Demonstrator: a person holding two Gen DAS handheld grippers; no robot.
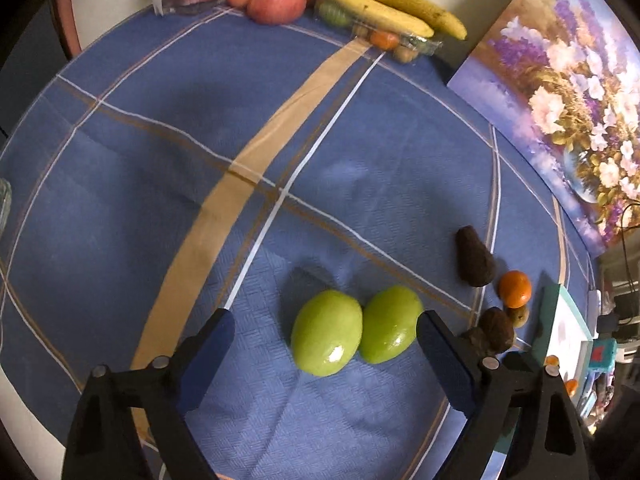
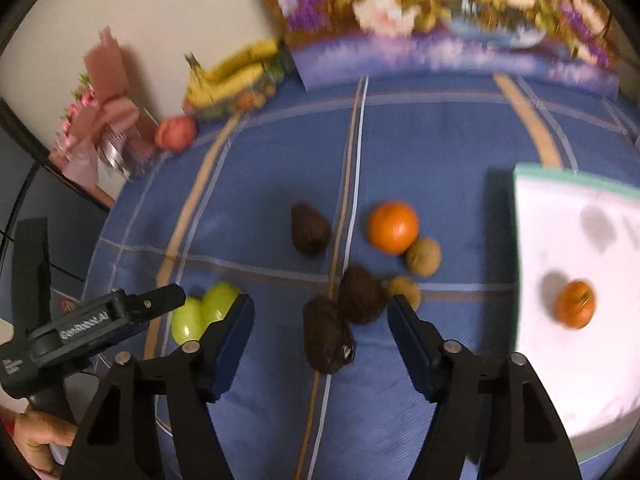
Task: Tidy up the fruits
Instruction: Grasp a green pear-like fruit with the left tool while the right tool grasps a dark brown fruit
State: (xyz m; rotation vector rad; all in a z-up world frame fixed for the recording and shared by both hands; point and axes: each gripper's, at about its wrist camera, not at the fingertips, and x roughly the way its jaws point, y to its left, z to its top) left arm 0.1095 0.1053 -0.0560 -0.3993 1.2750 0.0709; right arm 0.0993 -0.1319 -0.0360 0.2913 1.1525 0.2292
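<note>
Looking down both wrists, we found the left gripper (image 1: 326, 354) spread around two touching green fruits (image 1: 327, 333) lying side by side across its gap, and the right gripper (image 2: 320, 340) spread around an avocado (image 2: 328, 334).

Left claw (image 1: 326, 354) and right claw (image 2: 320, 330) angled downward, jaws apart

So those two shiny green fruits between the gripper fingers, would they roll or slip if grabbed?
Probably both. The green fruits are rounded ovals lying loose on the flat tablecloth, so a nudge could roll them. Their glossy skin shows highlights, so it may be slippery. They touch each other, so the left gripper may shove one aside.
</note>
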